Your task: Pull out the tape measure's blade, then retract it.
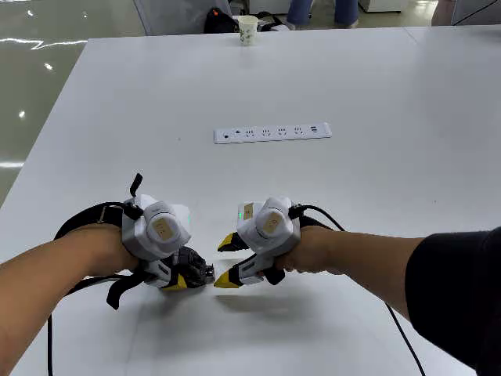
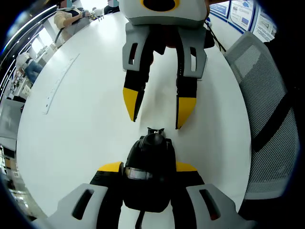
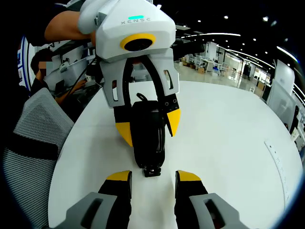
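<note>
Tape clamped in the left gripper, hook not yet taken.
Left gripper jaws pinch the compact black hard-plastic tape measure near the white table's near edge. Right gripper jaws are apart, just off the small dark end hook. Case looks rigid, smooth and a bit slippery. Blade is likely thin and springy, so I'd grip the hook.

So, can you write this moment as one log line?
left tool shut on tape | right tool open, tips near hook | blade not out yet
</note>
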`<state>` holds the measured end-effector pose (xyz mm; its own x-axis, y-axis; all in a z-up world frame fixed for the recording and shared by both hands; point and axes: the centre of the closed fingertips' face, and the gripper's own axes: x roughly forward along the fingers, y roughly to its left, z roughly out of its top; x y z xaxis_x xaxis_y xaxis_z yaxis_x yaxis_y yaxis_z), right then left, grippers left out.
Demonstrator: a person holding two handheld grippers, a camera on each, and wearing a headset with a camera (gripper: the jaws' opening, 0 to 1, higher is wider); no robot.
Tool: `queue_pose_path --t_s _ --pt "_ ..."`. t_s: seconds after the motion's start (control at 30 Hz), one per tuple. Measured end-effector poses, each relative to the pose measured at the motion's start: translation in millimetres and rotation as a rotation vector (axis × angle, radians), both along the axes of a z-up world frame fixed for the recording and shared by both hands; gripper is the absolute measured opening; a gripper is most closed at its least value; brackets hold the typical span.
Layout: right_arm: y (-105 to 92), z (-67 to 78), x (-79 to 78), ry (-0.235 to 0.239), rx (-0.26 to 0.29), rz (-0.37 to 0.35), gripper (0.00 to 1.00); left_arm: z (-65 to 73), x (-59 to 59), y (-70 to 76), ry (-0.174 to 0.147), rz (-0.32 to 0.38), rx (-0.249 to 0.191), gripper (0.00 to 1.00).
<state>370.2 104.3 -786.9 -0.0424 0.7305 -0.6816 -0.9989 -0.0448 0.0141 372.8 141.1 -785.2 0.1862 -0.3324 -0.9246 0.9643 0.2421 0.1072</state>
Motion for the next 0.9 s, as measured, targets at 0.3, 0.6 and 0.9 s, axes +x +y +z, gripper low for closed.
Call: queue_pose_path --t_s 0.3,0.6,0.9 --pt "11.7 -10.2 -4.0 -0.002 -0.031 0.034 0.25 0.1 0.1 -0.1 0.0 0.005 -0.005 0.34" --pt "12.5 -13.6 -6.5 -0.049 -0.07 0.094 0.19 0.7 -0.1 -0.7 0.006 0.007 -0.019 0.34" --pt "12.6 -14.7 -4.2 -0.042 -0.104 0.076 0.13 0.4 0.4 -0.6 0.005 0.01 -0.024 0.34"
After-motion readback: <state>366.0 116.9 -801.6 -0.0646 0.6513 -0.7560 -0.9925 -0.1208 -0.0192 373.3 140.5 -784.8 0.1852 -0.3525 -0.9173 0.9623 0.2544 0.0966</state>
